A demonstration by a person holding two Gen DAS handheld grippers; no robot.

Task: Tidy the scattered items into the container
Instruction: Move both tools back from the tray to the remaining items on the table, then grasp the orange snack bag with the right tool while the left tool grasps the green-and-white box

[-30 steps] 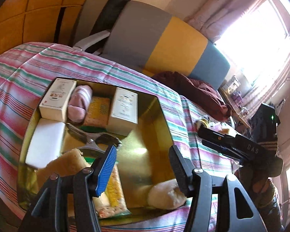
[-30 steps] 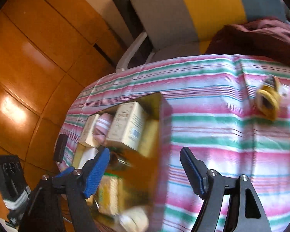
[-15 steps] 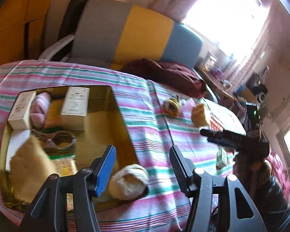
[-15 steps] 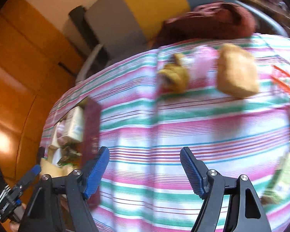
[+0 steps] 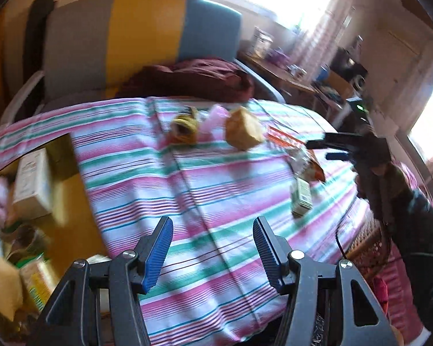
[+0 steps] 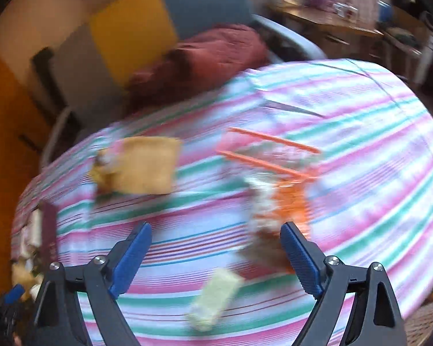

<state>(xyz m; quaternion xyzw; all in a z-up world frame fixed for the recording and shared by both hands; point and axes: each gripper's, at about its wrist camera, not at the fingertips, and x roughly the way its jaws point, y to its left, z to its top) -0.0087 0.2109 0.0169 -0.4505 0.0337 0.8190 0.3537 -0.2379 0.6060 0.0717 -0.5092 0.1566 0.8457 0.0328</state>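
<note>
Both grippers are hanging over the pink, green and white striped tablecloth right now, and neither one is holding anything. The left gripper is sitting with its 2 blue ribbed pads spread apart, just bare cloth showing between them. The right gripper is spread even wider, its jaws have just been opening, and nothing is pinched there either.

The gold metal container is sitting at the left edge of the left wrist view, already stuffed with things: a cream cardboard box is leaning against its far wall, and the rest is too blurry to call.

The leftover stuff is lying out on the cloth to the right of the tin. A tan sponge-like block is sitting next to a yellow and brown coiled thing, with something pale pink between them. Nearer the right gripper, an orange and clear plastic packet is lying just past its right pad, and a small pale green box is lying on the cloth below and between its pads, not touched by either.

Behind the table, a dark red cloth bundle is piled on a grey, yellow and blue chair.
</note>
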